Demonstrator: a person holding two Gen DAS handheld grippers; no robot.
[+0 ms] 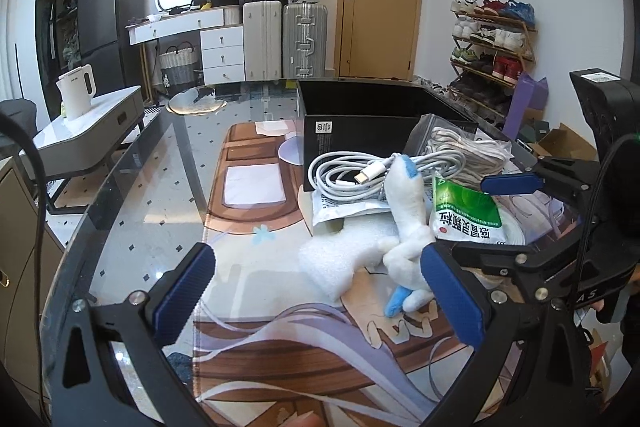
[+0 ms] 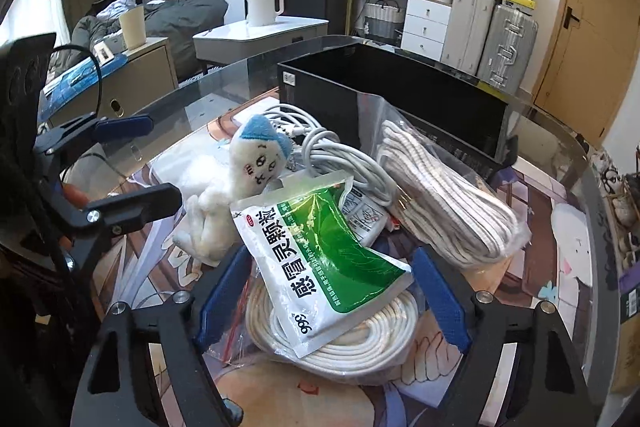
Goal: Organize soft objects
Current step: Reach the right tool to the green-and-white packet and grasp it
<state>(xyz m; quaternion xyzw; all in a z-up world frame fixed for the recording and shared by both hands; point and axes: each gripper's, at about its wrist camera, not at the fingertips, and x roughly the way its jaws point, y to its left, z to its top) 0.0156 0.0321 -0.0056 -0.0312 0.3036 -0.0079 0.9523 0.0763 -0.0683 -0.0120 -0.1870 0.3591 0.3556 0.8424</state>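
The coiled white rope (image 2: pixel 360 343) is largely covered by the green and white packet (image 2: pixel 320 267). The inside of the black box (image 2: pixel 400 95) cannot be made out. A flat white packet (image 1: pixel 340 209) is mostly buried under the white cable (image 1: pixel 360 171), its print too small to read.

home bedroom | suitcases (image 1: pixel 280 39) | shoe rack (image 1: pixel 494 51) | bed (image 2: pixel 160 19)

The right claw (image 2: pixel 334 297) spreads wide around a green-and-white sachet (image 2: pixel 320 267); bagged white rope (image 2: pixel 352 343) lies beneath.
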